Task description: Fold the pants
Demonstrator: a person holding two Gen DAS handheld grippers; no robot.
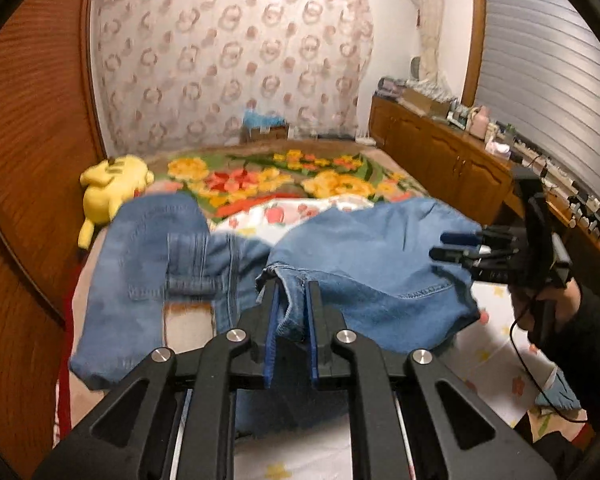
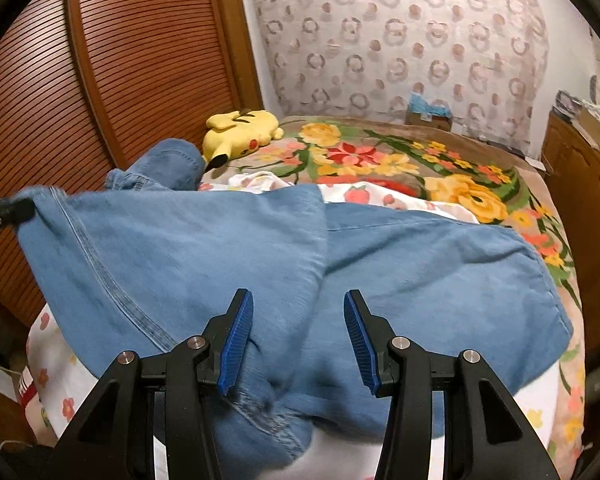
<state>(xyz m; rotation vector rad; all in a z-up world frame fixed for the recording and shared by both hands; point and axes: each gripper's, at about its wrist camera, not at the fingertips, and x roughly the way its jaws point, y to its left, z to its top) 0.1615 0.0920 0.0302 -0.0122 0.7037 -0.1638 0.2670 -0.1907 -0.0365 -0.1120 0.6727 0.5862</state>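
Blue denim pants (image 1: 364,256) lie bunched on the bed, one leg doubled over the other. My left gripper (image 1: 292,286) is shut on a hem edge of the pants and holds it lifted. In the right wrist view the pants (image 2: 228,248) fill the middle. My right gripper (image 2: 298,300) is open above the denim, with no cloth between its blue pads. It also shows in the left wrist view (image 1: 444,246) at the right edge of the pants. The tip of my left gripper (image 2: 8,210) shows at the far left, holding a corner of the cloth.
A yellow plush toy (image 1: 112,184) lies at the bed's left, by the wooden slatted wall (image 1: 28,152). A floral blanket (image 1: 268,176) and a white flowered sheet (image 2: 56,364) cover the bed. A wooden cabinet (image 1: 444,156) with clutter stands on the right.
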